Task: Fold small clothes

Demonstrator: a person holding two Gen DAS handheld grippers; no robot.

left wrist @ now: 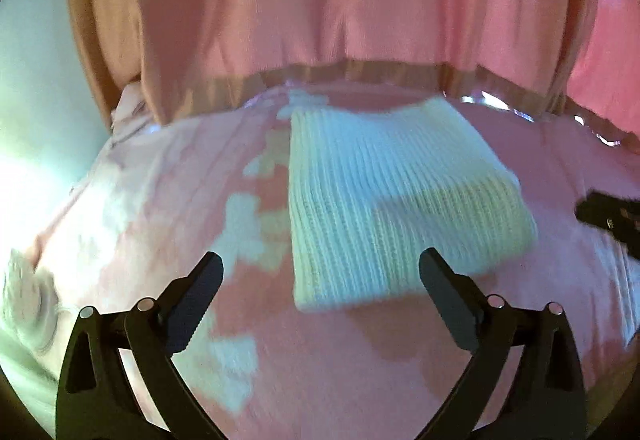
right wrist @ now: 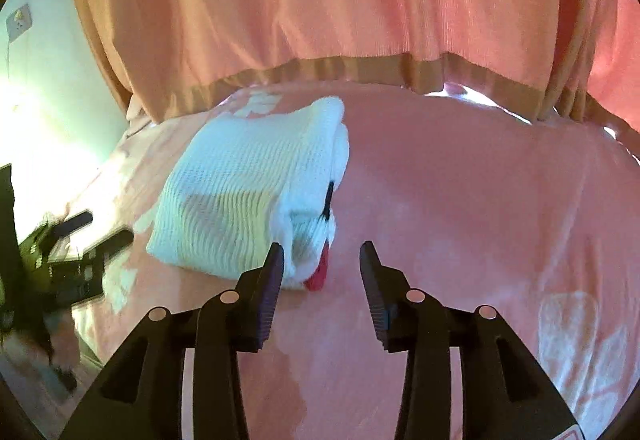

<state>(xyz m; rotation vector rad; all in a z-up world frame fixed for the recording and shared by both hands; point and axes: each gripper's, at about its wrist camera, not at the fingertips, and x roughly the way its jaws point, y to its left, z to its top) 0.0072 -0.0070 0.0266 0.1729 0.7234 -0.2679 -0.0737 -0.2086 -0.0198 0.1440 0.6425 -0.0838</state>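
A white ribbed knit garment lies folded into a thick rectangle on the pink bed cover. My left gripper is open and empty, just in front of the garment's near edge. In the right wrist view the same garment lies left of centre, with a red tag and a black trim at its near right corner. My right gripper is open and empty, its left finger beside that corner.
A pink curtain with a tan hem hangs behind the bed. The right gripper shows dark at the right edge of the left view. The left gripper shows at the left of the right view. A pale wall is at far left.
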